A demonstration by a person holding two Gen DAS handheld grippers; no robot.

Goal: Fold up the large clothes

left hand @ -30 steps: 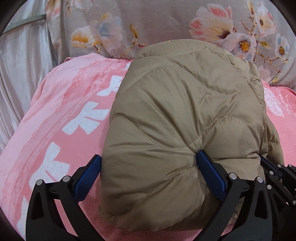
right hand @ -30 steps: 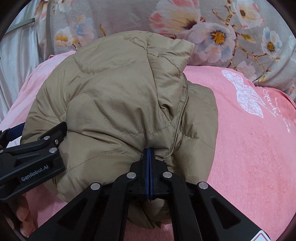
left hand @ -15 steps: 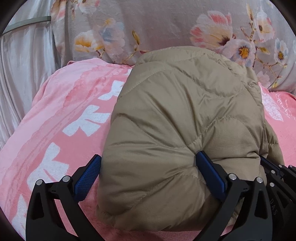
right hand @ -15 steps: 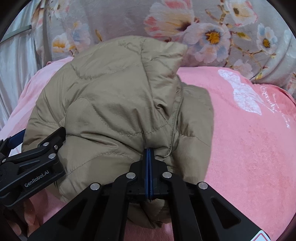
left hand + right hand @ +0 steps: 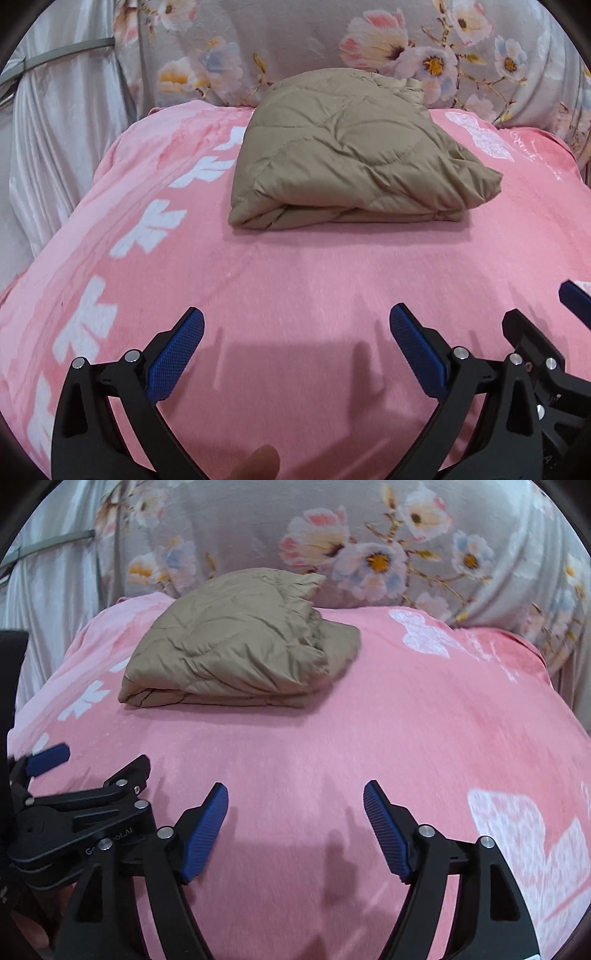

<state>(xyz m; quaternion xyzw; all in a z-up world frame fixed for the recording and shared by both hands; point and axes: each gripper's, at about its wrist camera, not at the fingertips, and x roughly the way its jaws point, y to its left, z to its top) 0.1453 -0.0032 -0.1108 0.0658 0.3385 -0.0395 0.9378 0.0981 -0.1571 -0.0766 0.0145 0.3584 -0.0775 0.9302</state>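
Left wrist view: both tongs have let go of the tan jacket (image 5: pixel 351 158) and pulled back. The left tongs (image 5: pixel 295 354) and right tongs (image 5: pixel 295 830) now gape apart, holding nothing. The jacket lies folded at the far end of the pink blanket (image 5: pixel 295 277) by the flowery pillow (image 5: pixel 295 40). Folding looks done.

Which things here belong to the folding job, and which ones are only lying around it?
Belong to the job:
- folded tan quilted jacket, lying on the blanket
- left gripper, open and empty
- right gripper, open and empty

Only around:
- pink blanket with white prints
- floral grey bedding behind the jacket
- white satin curtain at the left
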